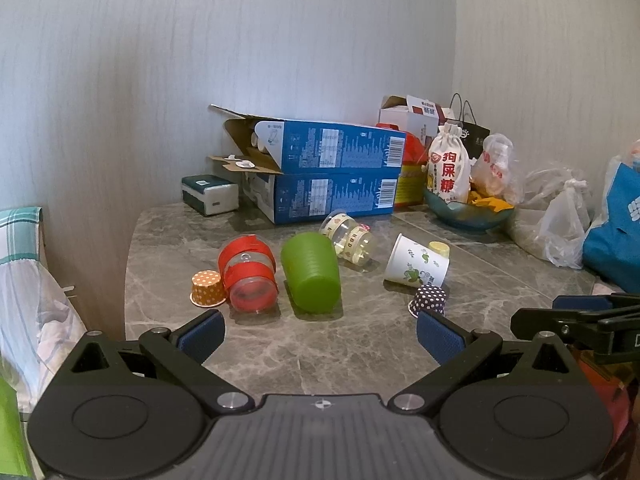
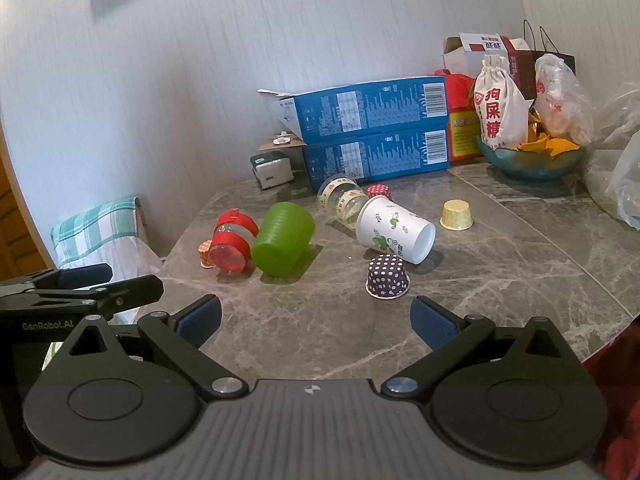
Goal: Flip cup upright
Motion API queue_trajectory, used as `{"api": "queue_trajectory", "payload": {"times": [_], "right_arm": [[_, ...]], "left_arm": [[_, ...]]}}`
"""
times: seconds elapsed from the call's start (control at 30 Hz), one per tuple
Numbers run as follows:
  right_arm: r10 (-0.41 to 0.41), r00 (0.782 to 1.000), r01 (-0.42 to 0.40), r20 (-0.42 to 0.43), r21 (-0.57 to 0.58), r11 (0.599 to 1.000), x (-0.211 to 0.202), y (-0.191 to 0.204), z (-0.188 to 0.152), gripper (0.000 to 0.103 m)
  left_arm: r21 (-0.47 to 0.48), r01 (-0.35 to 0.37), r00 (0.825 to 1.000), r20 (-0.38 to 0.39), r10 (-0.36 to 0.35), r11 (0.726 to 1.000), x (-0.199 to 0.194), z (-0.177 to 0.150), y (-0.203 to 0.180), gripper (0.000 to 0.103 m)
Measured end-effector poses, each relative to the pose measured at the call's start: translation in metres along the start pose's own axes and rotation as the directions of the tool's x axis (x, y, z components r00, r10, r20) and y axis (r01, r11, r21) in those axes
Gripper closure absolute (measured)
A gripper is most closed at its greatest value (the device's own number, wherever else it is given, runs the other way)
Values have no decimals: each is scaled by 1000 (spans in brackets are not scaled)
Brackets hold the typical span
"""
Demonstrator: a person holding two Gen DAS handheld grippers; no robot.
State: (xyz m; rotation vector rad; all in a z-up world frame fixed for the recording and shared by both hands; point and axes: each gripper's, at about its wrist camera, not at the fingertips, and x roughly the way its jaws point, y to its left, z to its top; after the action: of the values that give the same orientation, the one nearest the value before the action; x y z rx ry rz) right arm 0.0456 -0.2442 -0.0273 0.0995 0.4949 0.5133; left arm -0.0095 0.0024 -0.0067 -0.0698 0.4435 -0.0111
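Note:
Several cups lie on their sides on the grey marble table point(image 1: 320, 352): a green plastic cup point(image 1: 311, 274) point(image 2: 283, 241), a clear cup with red tape point(image 1: 249, 276) point(image 2: 232, 242), a clear cup with patterned tape point(image 1: 347, 233) point(image 2: 340, 200) and a white paper cup with green print point(image 1: 416, 268) point(image 2: 394, 232). Small cupcake liners stand upside down: orange point(image 1: 207, 289), purple dotted point(image 1: 429, 300) point(image 2: 387, 276), yellow point(image 2: 456, 214). My left gripper point(image 1: 320, 334) is open and empty, in front of the green cup. My right gripper point(image 2: 316, 322) is open and empty, in front of the purple liner.
Two stacked blue boxes point(image 1: 332, 172) point(image 2: 372, 132), a tissue pack point(image 1: 210, 195), a teal bowl with snack bags point(image 1: 468, 210) point(image 2: 532, 160) and plastic bags point(image 1: 560, 224) line the back by the wall. A plaid cloth point(image 2: 96, 228) lies left of the table edge.

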Motion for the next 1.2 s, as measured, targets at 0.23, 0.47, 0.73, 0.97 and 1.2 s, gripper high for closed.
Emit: {"api": "queue_trajectory", "payload": {"times": [0.23,0.47,0.73,0.97,1.2], "right_arm": [[0,1000,0,-3,-1,1000,1,1,0,1],[-2,1000,2,-5,-3,1000,1,2,-1,1],[-1,1000,0,-10,-9,1000,1,4,-2,1],[-2,1000,2,-16,-14,1000,2,6,-3,1],[-5,1000,4,-20,-18,1000,3,9,-2,1]], "left_arm": [[2,5,1000,-1,-5,1000,0,1,1,0],[0,8,1000,-2,-8,1000,-1,2,1,0],[-1,9,1000,-4,-9,1000,-1,2,1,0],[-5,11,1000,-7,-11,1000,-2,0,3,0],[-22,8,1000,-16,-8,1000,-1,-4,9,0]]}}
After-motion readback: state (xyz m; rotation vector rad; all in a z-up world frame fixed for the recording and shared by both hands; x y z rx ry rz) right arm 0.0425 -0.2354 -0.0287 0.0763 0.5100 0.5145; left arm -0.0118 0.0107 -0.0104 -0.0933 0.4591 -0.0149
